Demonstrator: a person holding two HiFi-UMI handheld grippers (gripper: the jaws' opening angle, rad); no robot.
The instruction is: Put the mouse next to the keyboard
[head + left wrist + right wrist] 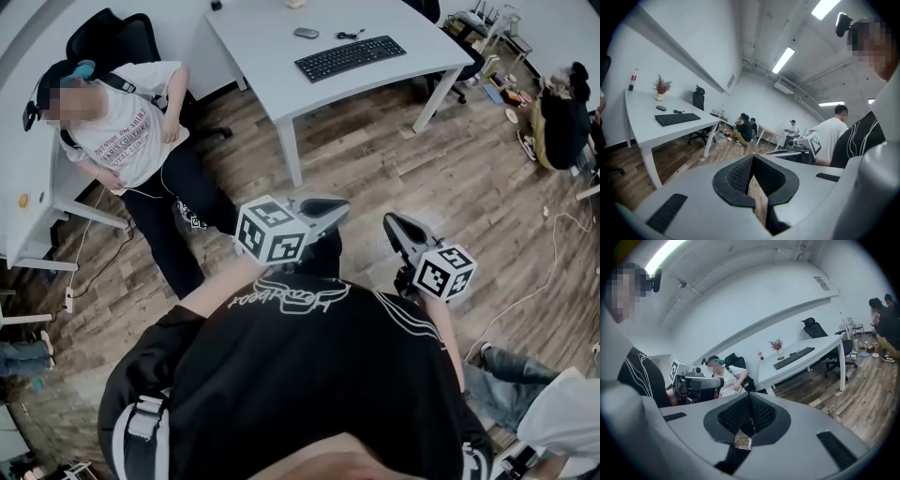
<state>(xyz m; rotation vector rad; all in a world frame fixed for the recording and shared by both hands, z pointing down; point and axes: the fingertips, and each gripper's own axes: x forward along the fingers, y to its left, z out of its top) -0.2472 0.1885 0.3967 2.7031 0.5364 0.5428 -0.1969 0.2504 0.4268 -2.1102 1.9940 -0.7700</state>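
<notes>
A black keyboard lies on the white table at the far side of the room. The dark mouse rests behind it, a little to its left, a gap apart. Both grippers hang over the wooden floor, well short of the table. My left gripper and my right gripper are each shut with nothing held. From the left gripper the keyboard and mouse show far off at the left. From the right gripper the keyboard and mouse show ahead.
A person in a white T-shirt sits on a black chair left of the table. Other people sit on the floor at the right. A small plant and a bottle stand on the table. A cable trails across the floor.
</notes>
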